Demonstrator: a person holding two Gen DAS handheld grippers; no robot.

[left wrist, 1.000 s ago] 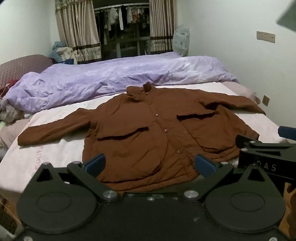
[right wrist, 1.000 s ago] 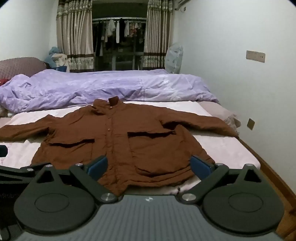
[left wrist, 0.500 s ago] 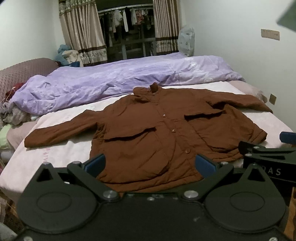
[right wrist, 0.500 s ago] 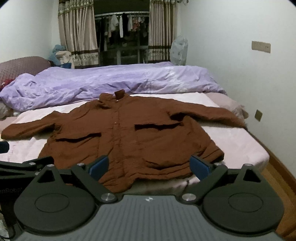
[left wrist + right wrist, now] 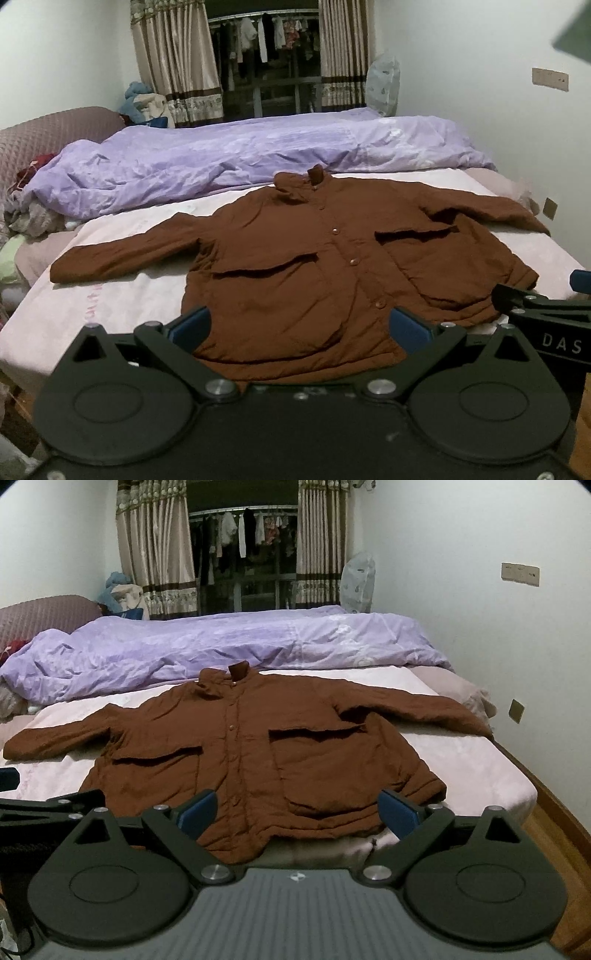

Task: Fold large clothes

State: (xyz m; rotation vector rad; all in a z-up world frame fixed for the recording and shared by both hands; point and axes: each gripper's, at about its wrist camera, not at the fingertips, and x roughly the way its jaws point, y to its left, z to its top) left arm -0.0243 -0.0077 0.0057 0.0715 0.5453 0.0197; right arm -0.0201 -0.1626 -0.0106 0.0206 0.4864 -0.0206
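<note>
A brown buttoned jacket (image 5: 314, 266) lies flat and face up on the bed, both sleeves spread out to the sides, collar at the far end; it also shows in the right wrist view (image 5: 266, 753). My left gripper (image 5: 300, 328) is open and empty, held in front of the jacket's hem. My right gripper (image 5: 297, 810) is open and empty, also just short of the hem. The right gripper shows at the right edge of the left wrist view (image 5: 543, 310). Neither gripper touches the jacket.
The jacket lies on a pale pink sheet (image 5: 110, 302). A purple duvet (image 5: 240, 155) is bunched along the far side. Loose clothes (image 5: 29, 218) pile at the left. A white wall (image 5: 480, 635) runs along the right, with wooden floor (image 5: 546, 827) beside the bed.
Both grippers have risen and tilted slightly, so the jacket sits a little lower and farther right in the left view. Both stay open. The jacket has not moved.
</note>
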